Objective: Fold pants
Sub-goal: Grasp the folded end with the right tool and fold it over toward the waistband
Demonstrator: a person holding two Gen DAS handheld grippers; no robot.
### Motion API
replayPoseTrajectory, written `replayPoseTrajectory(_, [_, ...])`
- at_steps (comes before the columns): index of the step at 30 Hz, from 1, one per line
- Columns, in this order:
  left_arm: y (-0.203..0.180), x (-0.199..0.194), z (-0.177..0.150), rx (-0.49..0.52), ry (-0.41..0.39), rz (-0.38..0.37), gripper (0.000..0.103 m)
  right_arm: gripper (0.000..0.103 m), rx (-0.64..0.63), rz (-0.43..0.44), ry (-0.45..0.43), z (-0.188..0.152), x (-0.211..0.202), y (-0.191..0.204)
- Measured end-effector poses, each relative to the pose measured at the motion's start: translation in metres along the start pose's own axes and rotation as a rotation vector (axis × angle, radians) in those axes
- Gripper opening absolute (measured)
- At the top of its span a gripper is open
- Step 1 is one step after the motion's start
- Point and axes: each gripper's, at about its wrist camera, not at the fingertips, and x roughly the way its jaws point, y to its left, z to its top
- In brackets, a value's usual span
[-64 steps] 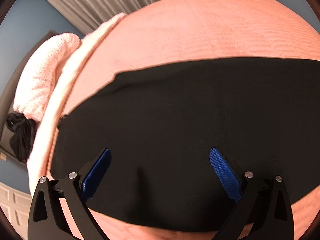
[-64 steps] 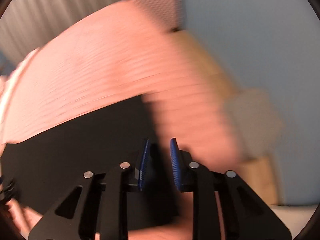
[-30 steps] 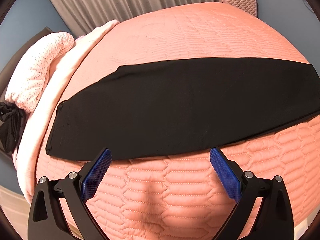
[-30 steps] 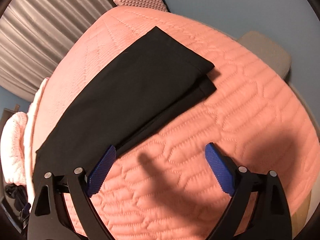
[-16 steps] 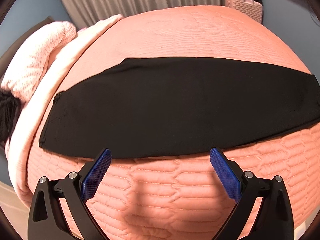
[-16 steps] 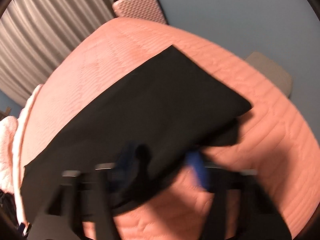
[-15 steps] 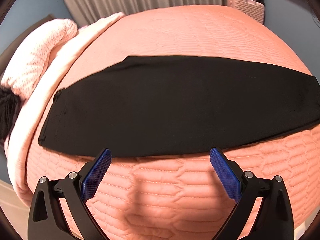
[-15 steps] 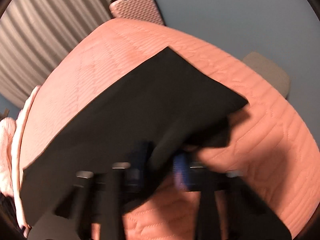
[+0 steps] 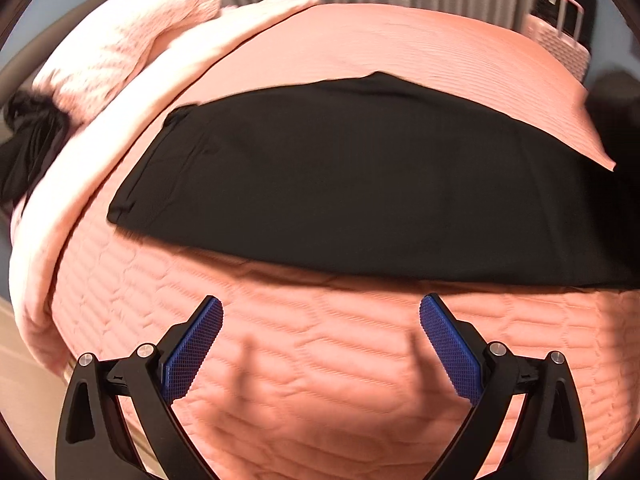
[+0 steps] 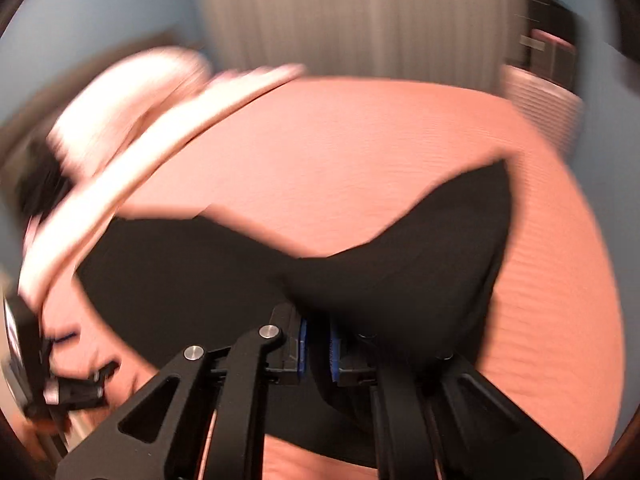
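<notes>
Our left gripper (image 9: 320,336) hangs with jaws apart above the quilt (image 9: 304,380), nearer the waist than before. Our right gripper (image 10: 316,344) has just clamped the pants (image 9: 340,192) at the hem end, lifting it leftward: the lengthwise fold is beginning.

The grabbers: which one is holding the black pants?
The right gripper. It is pinched shut on the black pants and lifts one end. The left gripper is wide open above the pink bedspread, holding nothing.

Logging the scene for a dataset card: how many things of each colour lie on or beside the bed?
Black: 2, the pants and a bundle.
Pink: 3, the quilt, the blanket, the suitcase.
Total: 5.
</notes>
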Motion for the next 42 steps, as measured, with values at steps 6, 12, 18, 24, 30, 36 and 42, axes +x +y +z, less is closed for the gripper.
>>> replayPoseTrajectory(6, [0.047,0.019,-0.003,-0.079,0.046,0.008,0.098,0.009,-0.084,0.067,0.152,-0.049,0.09,0.055])
replayPoseTrajectory(12, [0.079,0.033,-0.005,-0.139,0.049,-0.004,0.098,0.012,-0.051,0.066,0.177,-0.031,0.09,0.055])
replayPoseTrajectory(18, [0.102,0.031,-0.001,-0.186,0.026,0.002,0.098,0.02,-0.058,0.083,0.179,-0.03,0.066,0.06])
replayPoseTrajectory(24, [0.126,0.042,0.001,-0.266,0.055,-0.02,0.098,0.08,-0.092,0.187,0.121,-0.026,0.037,0.074])
replayPoseTrajectory(30, [0.127,0.048,0.005,-0.274,0.06,0.006,0.098,0.045,-0.023,0.22,0.174,-0.017,0.081,0.072])
replayPoseTrajectory(36, [0.148,0.066,0.013,-0.375,0.083,-0.029,0.098,0.036,-0.011,0.168,0.166,-0.013,0.072,0.079])
replayPoseTrajectory(42, [0.168,0.085,0.039,-0.466,0.046,-0.136,0.098,0.036,-0.042,0.1,0.111,-0.022,0.019,0.08])
